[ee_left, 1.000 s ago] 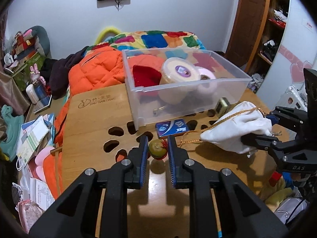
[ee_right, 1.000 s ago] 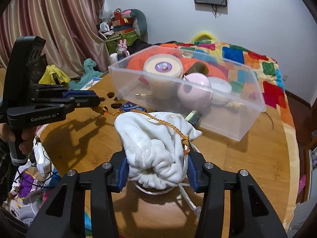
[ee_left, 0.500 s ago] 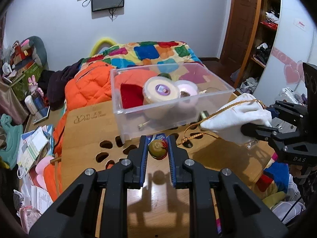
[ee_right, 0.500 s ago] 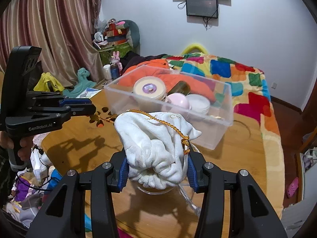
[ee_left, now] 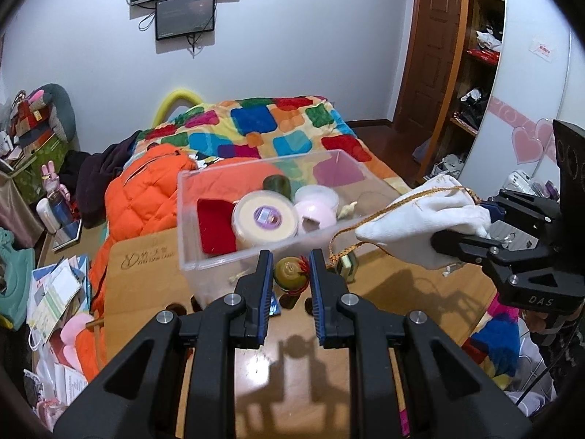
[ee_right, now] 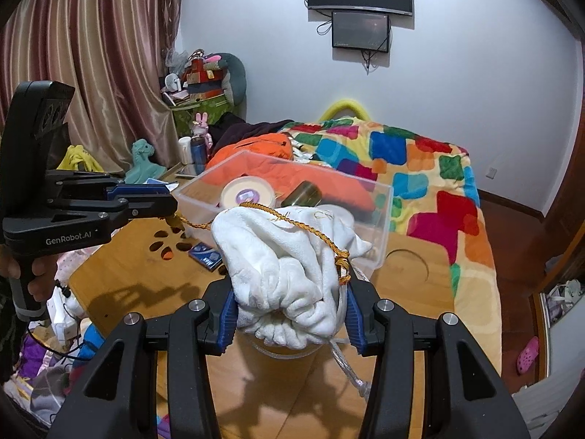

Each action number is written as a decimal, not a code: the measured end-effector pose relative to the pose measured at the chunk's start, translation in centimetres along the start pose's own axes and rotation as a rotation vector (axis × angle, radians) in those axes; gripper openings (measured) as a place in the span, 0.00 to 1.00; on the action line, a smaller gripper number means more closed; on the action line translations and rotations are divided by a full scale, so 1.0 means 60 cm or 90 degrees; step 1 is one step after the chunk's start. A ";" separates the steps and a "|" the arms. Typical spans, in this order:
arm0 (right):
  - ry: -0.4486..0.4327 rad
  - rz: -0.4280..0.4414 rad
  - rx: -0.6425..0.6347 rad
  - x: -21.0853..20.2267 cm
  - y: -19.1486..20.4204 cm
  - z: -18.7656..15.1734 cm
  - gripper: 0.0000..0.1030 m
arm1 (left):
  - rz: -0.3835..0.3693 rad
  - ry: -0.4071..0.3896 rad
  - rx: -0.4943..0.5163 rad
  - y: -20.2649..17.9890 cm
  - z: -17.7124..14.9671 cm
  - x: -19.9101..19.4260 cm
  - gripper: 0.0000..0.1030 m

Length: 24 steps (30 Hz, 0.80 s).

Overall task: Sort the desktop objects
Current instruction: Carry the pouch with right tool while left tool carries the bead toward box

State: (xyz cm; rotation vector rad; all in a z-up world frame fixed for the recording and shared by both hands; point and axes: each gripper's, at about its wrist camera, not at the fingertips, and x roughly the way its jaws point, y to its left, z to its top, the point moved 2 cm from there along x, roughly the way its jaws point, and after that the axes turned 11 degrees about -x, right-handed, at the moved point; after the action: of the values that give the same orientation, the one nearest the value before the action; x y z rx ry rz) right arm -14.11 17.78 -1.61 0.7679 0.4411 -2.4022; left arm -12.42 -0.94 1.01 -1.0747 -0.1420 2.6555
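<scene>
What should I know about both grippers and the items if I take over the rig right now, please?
Left gripper: shut on the small round charm, raised in front of the clear bin.
Right gripper: shut on the white pouch, held above the table; its gold cord runs to the charm.
Done: round tin and pink jar are binned.
Left: bin pouch and charm, then the blue packet.

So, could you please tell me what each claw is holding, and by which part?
The right claw grips the white pouch by its bunched body; the left claw holds the small bead on its cord's end.
</scene>
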 end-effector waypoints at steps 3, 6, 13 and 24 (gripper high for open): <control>-0.005 -0.005 0.004 0.001 -0.015 0.008 0.43 | -0.005 0.000 0.005 -0.007 0.010 0.010 0.18; -0.007 -0.012 0.007 0.006 -0.029 0.018 0.43 | -0.012 0.001 0.007 -0.012 0.020 0.022 0.18; -0.004 -0.026 0.003 0.027 -0.058 0.038 0.43 | -0.023 0.008 0.008 -0.010 0.046 0.053 0.18; 0.004 -0.018 0.002 0.081 -0.082 0.061 0.43 | -0.036 0.021 0.003 0.003 0.081 0.115 0.18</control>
State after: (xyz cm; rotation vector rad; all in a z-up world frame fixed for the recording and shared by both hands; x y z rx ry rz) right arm -21.92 17.87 -1.06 0.7754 0.4526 -2.4279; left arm -20.56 0.94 -0.11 -1.0962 -0.1568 2.5847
